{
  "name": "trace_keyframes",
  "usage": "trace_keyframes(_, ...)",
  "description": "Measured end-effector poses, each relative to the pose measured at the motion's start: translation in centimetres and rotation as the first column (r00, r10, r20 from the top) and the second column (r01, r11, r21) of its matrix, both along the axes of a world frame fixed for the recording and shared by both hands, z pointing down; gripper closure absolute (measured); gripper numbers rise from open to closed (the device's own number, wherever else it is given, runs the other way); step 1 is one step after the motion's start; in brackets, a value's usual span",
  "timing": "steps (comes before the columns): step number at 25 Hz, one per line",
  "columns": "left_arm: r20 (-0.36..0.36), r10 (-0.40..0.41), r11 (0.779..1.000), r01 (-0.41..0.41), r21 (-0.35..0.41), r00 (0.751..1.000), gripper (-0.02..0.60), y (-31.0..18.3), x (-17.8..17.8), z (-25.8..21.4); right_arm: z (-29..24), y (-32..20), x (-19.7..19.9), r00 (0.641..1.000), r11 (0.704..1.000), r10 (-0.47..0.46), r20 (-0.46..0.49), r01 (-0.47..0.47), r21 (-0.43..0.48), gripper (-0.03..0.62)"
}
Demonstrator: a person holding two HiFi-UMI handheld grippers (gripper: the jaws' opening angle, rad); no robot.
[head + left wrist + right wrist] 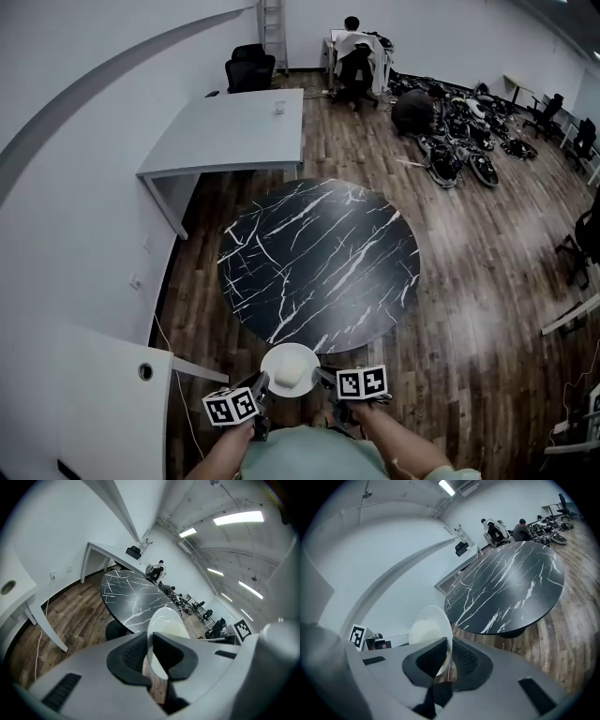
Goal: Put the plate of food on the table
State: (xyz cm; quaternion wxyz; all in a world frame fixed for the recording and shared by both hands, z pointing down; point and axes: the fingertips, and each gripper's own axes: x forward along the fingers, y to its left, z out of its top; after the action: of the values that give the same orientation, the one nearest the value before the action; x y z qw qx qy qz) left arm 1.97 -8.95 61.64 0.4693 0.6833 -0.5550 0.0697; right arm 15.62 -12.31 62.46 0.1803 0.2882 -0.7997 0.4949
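The plate (292, 353), carrying pale food (287, 375), was held clear of the round table (319, 262), just short of its near edge. The left gripper (262, 382) and right gripper (324, 377) each clamped an opposite rim.

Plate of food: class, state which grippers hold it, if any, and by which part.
Both hold the plate by its rim: the left gripper clamps the left side, the right gripper the right side.
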Motion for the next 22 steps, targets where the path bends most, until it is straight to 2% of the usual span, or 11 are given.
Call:
trace_keyframes(9, 0.0, 0.058, 0.998, -0.058, -0.008, 0.998, 0.538, -2.4, 3.1, -0.1, -0.2, -2.0, 3.3, 0.997, 0.997, 0.071, 0.013, -0.071, 0.001, 0.554)
trace_keyframes(22, -0.035, 0.192, 0.981, -0.193, -0.03, 0.981, 0.538, -10.9, 5.6, 1.4, 0.8, -8.6, 6.0, 0.979, 0.98, 0.2, -0.032, -0.201, -0.014, 0.554)
